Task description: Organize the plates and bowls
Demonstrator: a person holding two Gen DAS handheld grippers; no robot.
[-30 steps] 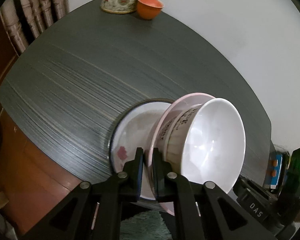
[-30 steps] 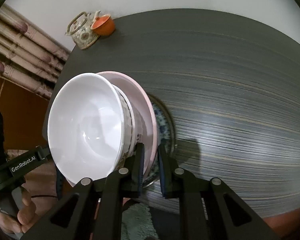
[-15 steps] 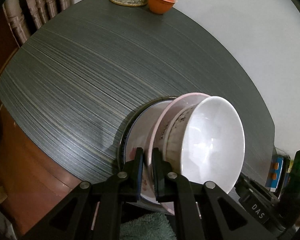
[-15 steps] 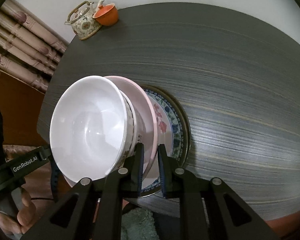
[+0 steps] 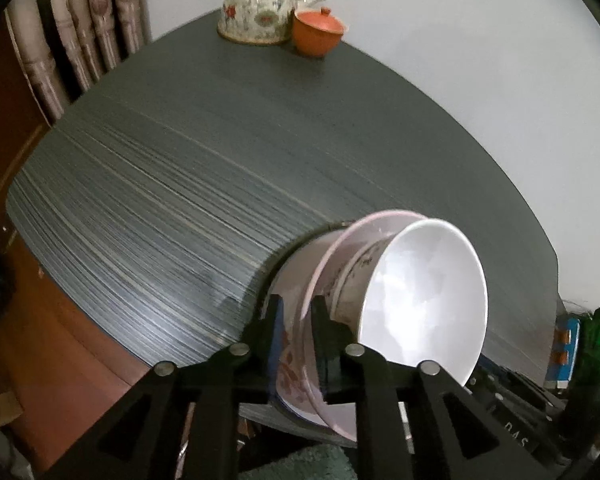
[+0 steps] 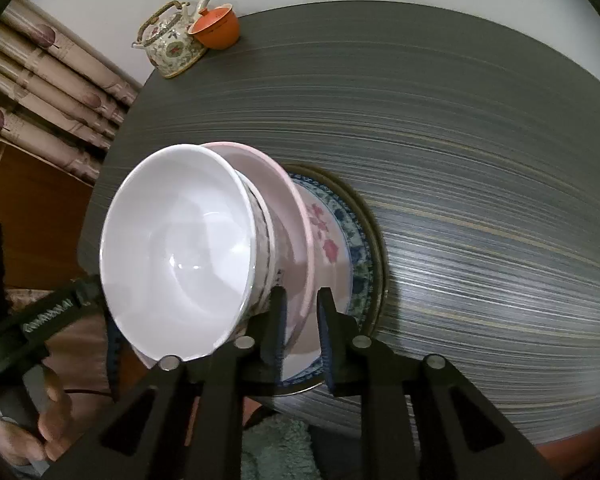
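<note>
A stack of dishes stands at the near edge of the dark table: a white bowl (image 5: 420, 300) (image 6: 180, 248) in a patterned bowl (image 6: 266, 252), on a pink plate (image 5: 332, 256) (image 6: 288, 216), on a floral blue-rimmed plate (image 6: 340, 248) (image 5: 290, 344). My left gripper (image 5: 296, 308) is shut on the rims of the pink and floral plates from one side. My right gripper (image 6: 302, 300) is shut on the pink plate's rim from the opposite side. The stack looks tilted in both views.
A floral teapot (image 5: 260, 12) (image 6: 172, 44) and an orange lidded cup (image 5: 318, 32) (image 6: 218, 30) stand at the table's far edge by the white wall. Curtains (image 5: 80, 32) and a wooden cabinet (image 5: 4, 112) lie to the left. A green rug (image 6: 276, 448) lies below the near table edge.
Both grippers have kept their grip while the stack came down closer to the table and further in. The floral plate now shows more in the right wrist view.
</note>
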